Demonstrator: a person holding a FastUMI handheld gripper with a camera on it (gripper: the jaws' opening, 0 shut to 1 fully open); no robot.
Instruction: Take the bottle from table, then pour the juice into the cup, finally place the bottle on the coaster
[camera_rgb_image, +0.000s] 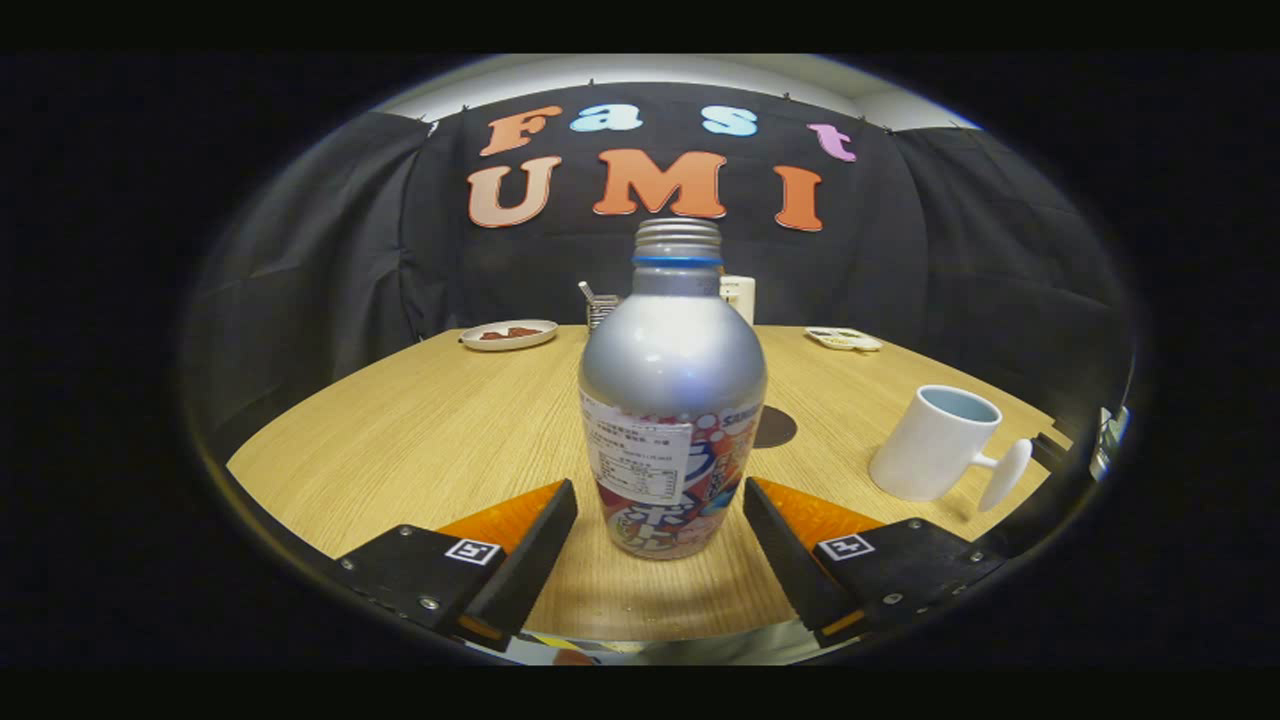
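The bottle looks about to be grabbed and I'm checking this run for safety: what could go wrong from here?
The gripper is open, its fingers flanking the bottle without touching; an uneven close might tip the tall bottle. It seems uncapped, so a tilt could spill. The cup stands off to the right, so the carry risks sloshing.

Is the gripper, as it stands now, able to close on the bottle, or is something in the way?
Probably yes. The gripper is open, and the bottle stands upright on the table between the jaws, with a gap on each side. Nothing lies between them; the cup stands well off to one side.
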